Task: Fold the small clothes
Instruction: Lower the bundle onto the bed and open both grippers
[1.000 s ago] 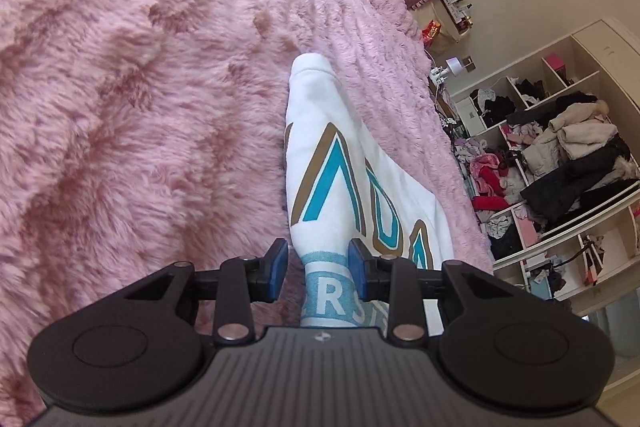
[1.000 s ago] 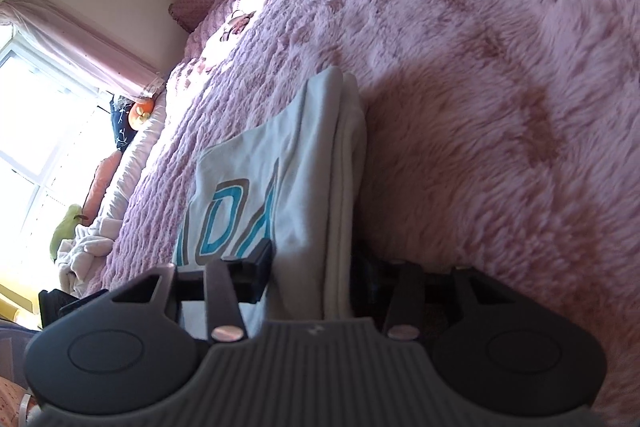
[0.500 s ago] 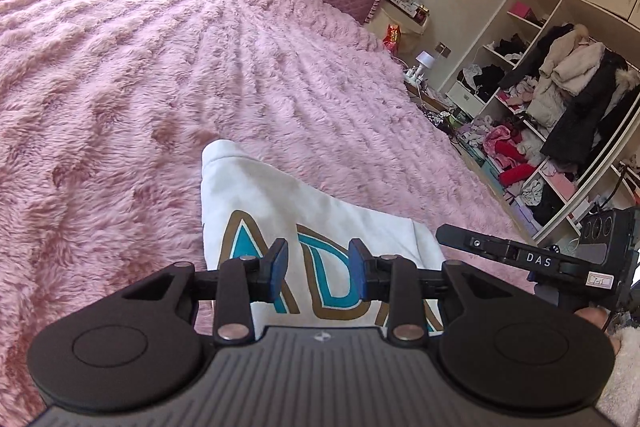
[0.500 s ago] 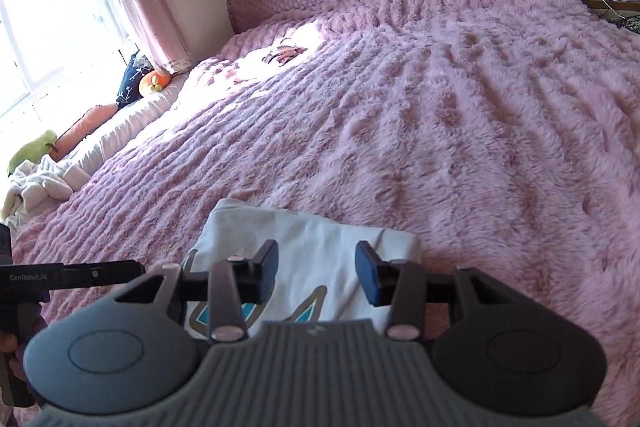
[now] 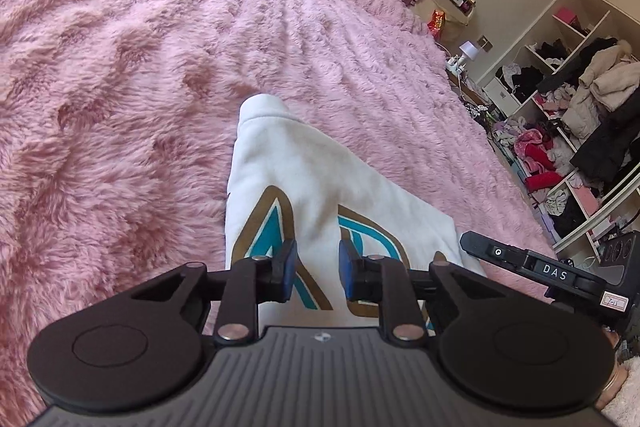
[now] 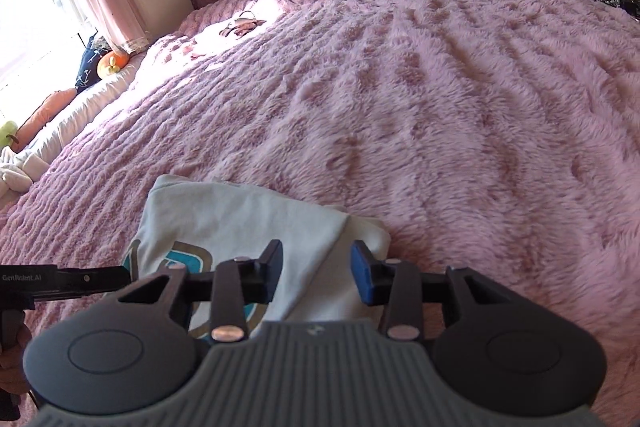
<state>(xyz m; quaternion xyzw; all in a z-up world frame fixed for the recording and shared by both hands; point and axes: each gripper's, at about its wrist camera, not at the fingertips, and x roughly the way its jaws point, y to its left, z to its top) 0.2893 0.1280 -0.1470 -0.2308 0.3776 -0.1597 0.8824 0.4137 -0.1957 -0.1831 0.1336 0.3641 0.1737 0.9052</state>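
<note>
your white printed garment (image 5: 320, 179) lies folded on the pink fluffy bedspread (image 5: 120, 87), below both tools. your left gripper (image 5: 313, 269) and right gripper (image 6: 316, 269) are spread, holding nothing. the fold looks done; next, probably set it aside.

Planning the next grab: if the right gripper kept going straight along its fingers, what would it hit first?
Most likely the folded white garment, seen between the open right gripper jaws; beyond it lies the pink furry blanket. Depth is hard to judge.
</note>
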